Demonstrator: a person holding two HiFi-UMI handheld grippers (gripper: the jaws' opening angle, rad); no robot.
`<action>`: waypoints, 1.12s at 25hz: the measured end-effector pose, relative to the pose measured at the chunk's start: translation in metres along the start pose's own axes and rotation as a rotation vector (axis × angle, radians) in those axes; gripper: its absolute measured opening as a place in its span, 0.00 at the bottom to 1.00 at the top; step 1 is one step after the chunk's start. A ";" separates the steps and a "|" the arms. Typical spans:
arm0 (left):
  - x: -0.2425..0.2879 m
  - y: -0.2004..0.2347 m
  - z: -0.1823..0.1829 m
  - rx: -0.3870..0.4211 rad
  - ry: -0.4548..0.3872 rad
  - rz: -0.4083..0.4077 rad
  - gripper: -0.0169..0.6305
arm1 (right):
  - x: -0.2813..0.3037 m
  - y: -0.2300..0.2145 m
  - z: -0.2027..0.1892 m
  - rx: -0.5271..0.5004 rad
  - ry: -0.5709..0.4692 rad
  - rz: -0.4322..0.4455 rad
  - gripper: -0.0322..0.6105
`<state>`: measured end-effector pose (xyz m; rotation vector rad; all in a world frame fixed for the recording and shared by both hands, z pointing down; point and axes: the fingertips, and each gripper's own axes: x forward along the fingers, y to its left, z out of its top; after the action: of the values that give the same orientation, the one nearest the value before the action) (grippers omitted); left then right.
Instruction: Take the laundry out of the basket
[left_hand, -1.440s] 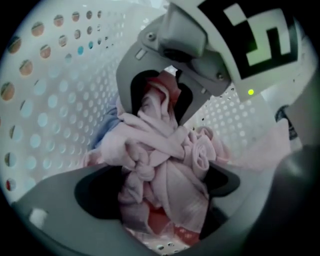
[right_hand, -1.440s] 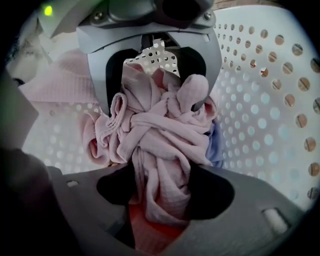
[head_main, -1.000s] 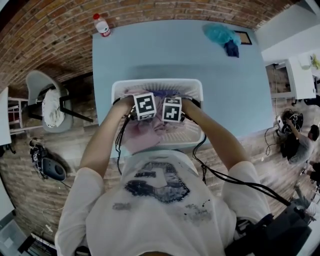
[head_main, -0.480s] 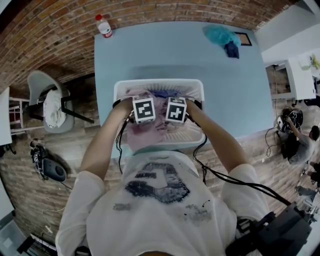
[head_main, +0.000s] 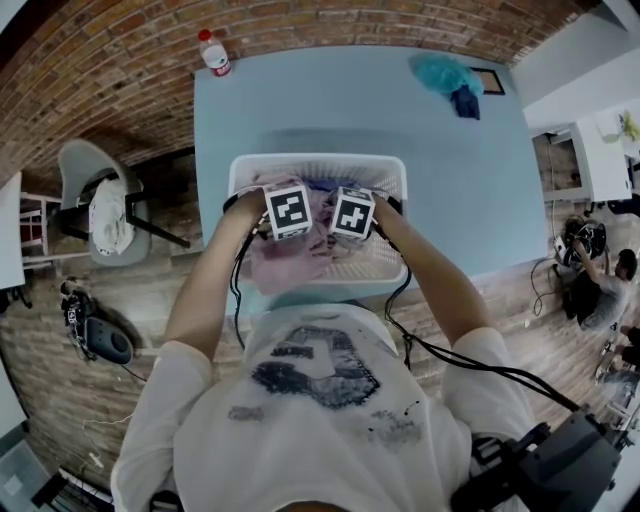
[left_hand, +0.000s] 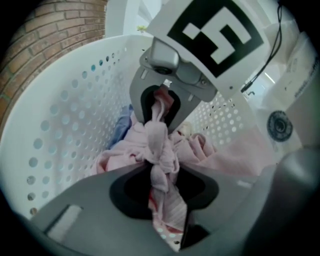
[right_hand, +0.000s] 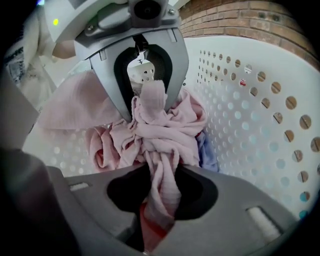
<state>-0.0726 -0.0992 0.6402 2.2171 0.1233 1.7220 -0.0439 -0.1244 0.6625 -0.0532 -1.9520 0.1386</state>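
I'm pinching one pink garment (right_hand: 165, 125) with both the left gripper (left_hand: 161, 167) and the right gripper (right_hand: 159, 182), jaws narrow on twisted folds. The rest is bunching just beyond the tips inside the white laundry basket (head_main: 318, 166). Both jaws were just closing on the cloth, and the right gripper is sitting slightly higher than a second ago.

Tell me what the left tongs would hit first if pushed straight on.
The pink cloth, on which the left tongs have just closed; it bunches directly ahead. Behind it, likely the right tongs, also just closed on that cloth, then the basket; depth is unclear.
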 end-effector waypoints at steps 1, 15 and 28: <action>-0.002 0.001 -0.004 -0.015 0.010 0.003 0.22 | 0.001 -0.001 0.003 -0.003 0.002 -0.003 0.25; -0.005 0.010 -0.026 -0.060 -0.019 0.032 0.22 | 0.029 0.005 0.022 -0.215 0.205 -0.072 0.25; -0.037 -0.004 -0.029 0.003 -0.051 0.107 0.21 | -0.015 0.012 0.044 -0.142 0.167 -0.125 0.23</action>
<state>-0.1102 -0.0996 0.6107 2.3061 -0.0050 1.7191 -0.0796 -0.1168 0.6313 -0.0349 -1.7896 -0.0849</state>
